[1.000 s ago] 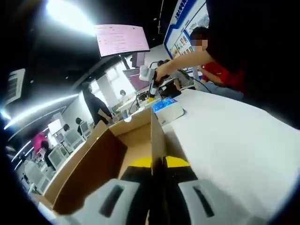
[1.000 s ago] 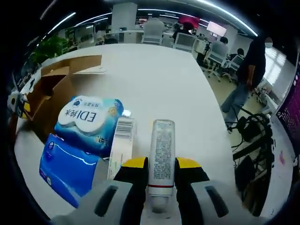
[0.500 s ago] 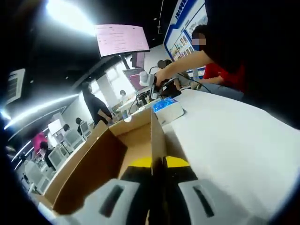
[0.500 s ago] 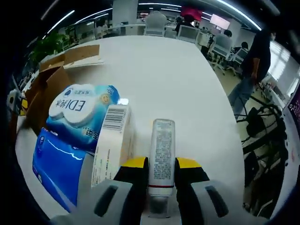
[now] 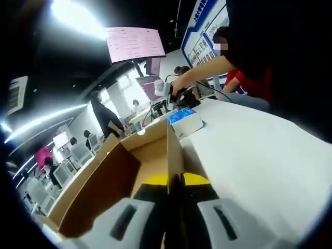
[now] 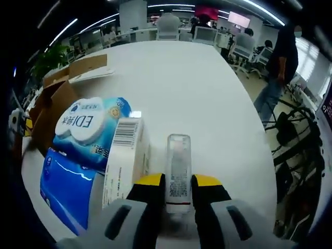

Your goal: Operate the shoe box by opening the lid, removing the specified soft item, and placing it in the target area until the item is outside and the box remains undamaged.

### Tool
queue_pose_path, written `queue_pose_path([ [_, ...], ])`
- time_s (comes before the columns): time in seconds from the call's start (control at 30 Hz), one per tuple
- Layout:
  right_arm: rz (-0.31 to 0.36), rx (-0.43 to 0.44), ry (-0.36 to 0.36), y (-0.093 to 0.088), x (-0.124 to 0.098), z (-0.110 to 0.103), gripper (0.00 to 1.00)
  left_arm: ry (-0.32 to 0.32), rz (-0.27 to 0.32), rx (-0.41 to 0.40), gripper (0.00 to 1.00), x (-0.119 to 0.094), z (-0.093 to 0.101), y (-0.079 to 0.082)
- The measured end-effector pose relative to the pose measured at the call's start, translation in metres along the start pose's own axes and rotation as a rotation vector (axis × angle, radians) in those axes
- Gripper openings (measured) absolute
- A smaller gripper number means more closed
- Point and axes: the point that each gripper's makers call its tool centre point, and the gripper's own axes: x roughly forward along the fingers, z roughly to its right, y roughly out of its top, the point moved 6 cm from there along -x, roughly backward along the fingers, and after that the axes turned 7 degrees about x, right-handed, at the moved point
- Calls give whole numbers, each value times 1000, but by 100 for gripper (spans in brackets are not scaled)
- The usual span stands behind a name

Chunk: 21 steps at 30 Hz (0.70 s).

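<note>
On the white surface (image 6: 207, 88), your right gripper (image 6: 178, 185) grasps a tube (image 6: 178, 168) (beside a blue pack (image 6: 88, 135)); your left gripper (image 5: 174, 181) pinches the box (image 5: 111, 176) wall.

white table (image 6: 192, 83), cardboard shoe box (image 6: 54, 98), blue tissue pack (image 6: 78, 150), white carton (image 6: 124, 161)

The left gripper (image 5: 174, 182) is seen in the left gripper view with its jaws closed tight against the thin upright wall of a cardboard box (image 5: 124, 171), the yellow-tipped jaws pressed on either side of the wall's edge. The right gripper (image 6: 178, 182) is seen in the right gripper view with its jaws clamped on a slim white tube (image 6: 178, 168), which is gripped near its lower end and stands out forward between them. In the left gripper view, the person's hand (image 5: 182, 85) is held out on a bare, outstretched forearm.
</note>
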Motion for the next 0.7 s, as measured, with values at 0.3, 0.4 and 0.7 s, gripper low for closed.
queue_pose_path([
  [0.3,2,2,0,1,-1,-1,20,0,0,0,7,0,-1,0],
  [0.4,4,-1,1,2,-1,0,21,0,0,0,7,0,-1,0],
  [0.7,14,4,4,3,-7,0,22,0,0,0,7,0,-1,0],
])
